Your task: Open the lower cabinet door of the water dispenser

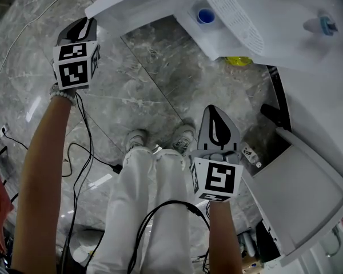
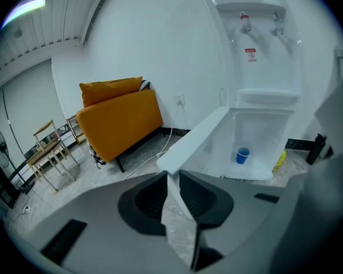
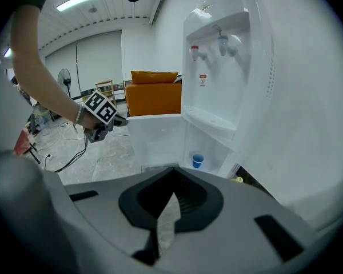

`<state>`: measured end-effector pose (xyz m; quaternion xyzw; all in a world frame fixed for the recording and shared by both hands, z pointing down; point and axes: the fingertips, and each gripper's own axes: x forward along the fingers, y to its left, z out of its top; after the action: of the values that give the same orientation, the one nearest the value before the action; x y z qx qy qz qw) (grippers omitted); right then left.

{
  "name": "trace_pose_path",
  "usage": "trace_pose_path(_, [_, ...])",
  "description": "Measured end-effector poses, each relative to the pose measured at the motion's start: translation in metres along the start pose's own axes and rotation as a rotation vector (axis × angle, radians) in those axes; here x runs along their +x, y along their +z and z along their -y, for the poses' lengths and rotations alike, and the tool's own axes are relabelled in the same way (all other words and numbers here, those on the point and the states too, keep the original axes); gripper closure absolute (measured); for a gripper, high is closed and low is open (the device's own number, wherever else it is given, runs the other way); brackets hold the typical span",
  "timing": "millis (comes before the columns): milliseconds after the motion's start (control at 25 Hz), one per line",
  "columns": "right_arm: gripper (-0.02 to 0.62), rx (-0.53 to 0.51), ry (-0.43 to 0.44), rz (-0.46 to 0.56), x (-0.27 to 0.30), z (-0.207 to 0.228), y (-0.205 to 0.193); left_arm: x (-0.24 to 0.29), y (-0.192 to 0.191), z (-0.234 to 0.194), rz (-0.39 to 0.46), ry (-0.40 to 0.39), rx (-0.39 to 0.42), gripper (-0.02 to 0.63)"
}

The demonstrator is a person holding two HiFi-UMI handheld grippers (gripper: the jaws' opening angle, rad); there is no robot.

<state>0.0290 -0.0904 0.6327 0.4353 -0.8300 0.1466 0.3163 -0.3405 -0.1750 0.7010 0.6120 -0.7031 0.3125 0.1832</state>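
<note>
the door [image 1: 143,3] of the dispenser [image 2: 263,61] stands swung wide, a flat white panel of smooth plastic, leaving the lower cabinet [image 3: 208,147] exposed. the left gripper [image 2: 172,174] pinches the door's free edge: its own view shows the thin white edge lodged in the narrow gap between dark ribbed pads [image 2: 197,196]. the right gripper [image 3: 173,173] is pressed together with nothing in it, well apart from the door. only the head view shows it hanging beside white trousers [image 1: 143,210] and shoes [image 1: 136,138], with black cables [image 1: 80,153] trailing over a grey veined stone floor [image 1: 131,79]. only the left gripper view shows wooden chairs [image 2: 48,153] next to the boxy orange sofa [image 2: 120,116] by the wall. only the right gripper view shows the left gripper from outside, its marker cube [image 3: 100,108] near the door's outer edge. both gripper views show two taps [image 3: 207,47] on the upper front. a small blue cup [image 1: 205,16] stands upright inside the cabinet. a yellow object [image 1: 238,60], its shape unclear, lies on the floor just beside the base.
</note>
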Motion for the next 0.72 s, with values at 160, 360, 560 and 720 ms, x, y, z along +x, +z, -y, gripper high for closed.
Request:
trace_pose_path(160, [0.592,0.002,-0.001,0.001,0.003,0.0,0.0,0.007,0.003,-0.005,0.0,0.007,0.009,0.528])
trace_pose_path(360, [0.592,0.009,0.008,-0.004,0.005,-0.002,-0.002,0.005,-0.006,-0.008,-0.017,0.019,-0.072,0.525])
trace_pose_path(560, [0.592,-0.007,0.022,-0.004,0.007,-0.002,-0.002,-0.015,-0.026,-0.009,-0.021,0.06,-0.119,0.564])
trace_pose_path(720, [0.592,-0.006,0.044,0.0,0.005,-0.003,0.003,-0.042,-0.042,0.011,-0.022,0.031,-0.096,0.594])
